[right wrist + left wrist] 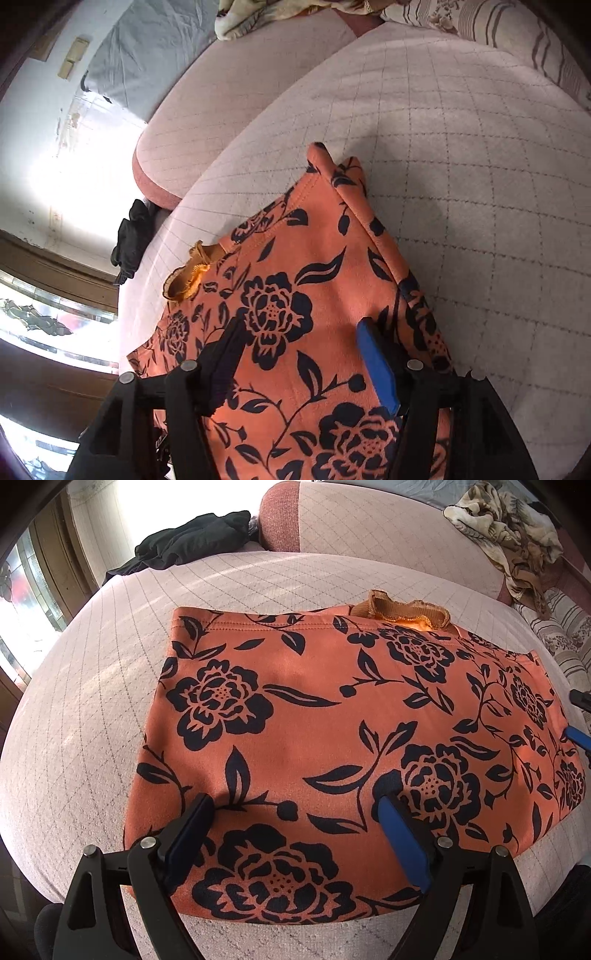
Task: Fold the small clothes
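The orange floral knit garment (332,738) lies folded flat at centre frame on the quilted pink sofa cushion (74,720). The left tool (295,808) and right tool (299,332) hover spread wide, gripping nothing. Judged best: pinch both lower corners evenly, then fold upward without dragging.

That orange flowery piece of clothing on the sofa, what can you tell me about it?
The orange garment is a soft, knit-looking fabric printed with dark navy flowers and leaves. It lies folded into a flat, roughly rectangular shape on the quilted pale sofa cushion, with a stitched hem along its far edge and a ribbed brown collar poking out there. One corner stands rucked up. The left claw and right claw are both open over it, gripping nothing.
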Motion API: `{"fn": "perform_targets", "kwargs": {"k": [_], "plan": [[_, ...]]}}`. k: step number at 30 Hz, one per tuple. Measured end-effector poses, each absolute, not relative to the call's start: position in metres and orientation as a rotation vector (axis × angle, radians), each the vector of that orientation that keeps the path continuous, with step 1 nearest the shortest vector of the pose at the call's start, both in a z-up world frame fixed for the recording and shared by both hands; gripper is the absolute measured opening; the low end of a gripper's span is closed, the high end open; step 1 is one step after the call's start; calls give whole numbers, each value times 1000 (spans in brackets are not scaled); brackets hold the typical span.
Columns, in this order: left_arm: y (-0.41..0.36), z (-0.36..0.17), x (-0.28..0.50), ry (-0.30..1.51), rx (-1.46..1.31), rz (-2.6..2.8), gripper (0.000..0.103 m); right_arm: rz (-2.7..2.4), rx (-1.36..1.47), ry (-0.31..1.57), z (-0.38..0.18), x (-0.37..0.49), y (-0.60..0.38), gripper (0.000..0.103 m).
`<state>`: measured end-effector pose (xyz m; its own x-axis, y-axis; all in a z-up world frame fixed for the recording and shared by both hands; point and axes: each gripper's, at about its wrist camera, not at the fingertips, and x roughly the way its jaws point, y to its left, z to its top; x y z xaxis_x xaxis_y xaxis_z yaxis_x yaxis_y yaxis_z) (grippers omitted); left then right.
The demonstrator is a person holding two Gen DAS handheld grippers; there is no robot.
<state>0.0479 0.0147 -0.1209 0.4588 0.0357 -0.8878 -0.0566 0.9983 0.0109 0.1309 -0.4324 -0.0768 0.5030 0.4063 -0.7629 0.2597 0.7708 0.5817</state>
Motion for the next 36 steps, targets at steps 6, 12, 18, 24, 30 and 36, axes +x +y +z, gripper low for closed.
{"fn": "perform_targets", "kwargs": {"k": [6, 12, 18, 24, 30, 36], "plan": [[13, -113, 40, 1086, -29, 59, 90, 148, 810, 1005, -60, 51, -425, 74], [10, -99, 33, 1058, -24, 58, 90, 78, 997, 1070, -102, 11, -436, 76], [9, -89, 26, 1036, -20, 63, 90, 56, 1147, 1006, -113, 30, -457, 80], [1, -94, 34, 1048, -1, 63, 90, 18, 1234, 934, -120, 48, -468, 81], [-6, -98, 44, 1050, 10, 65, 90, -3, 1166, 912, -114, 58, -468, 75], [-19, -132, 59, 1104, 64, 50, 92, -24, 1097, 921, -112, 59, -463, 74]]}}
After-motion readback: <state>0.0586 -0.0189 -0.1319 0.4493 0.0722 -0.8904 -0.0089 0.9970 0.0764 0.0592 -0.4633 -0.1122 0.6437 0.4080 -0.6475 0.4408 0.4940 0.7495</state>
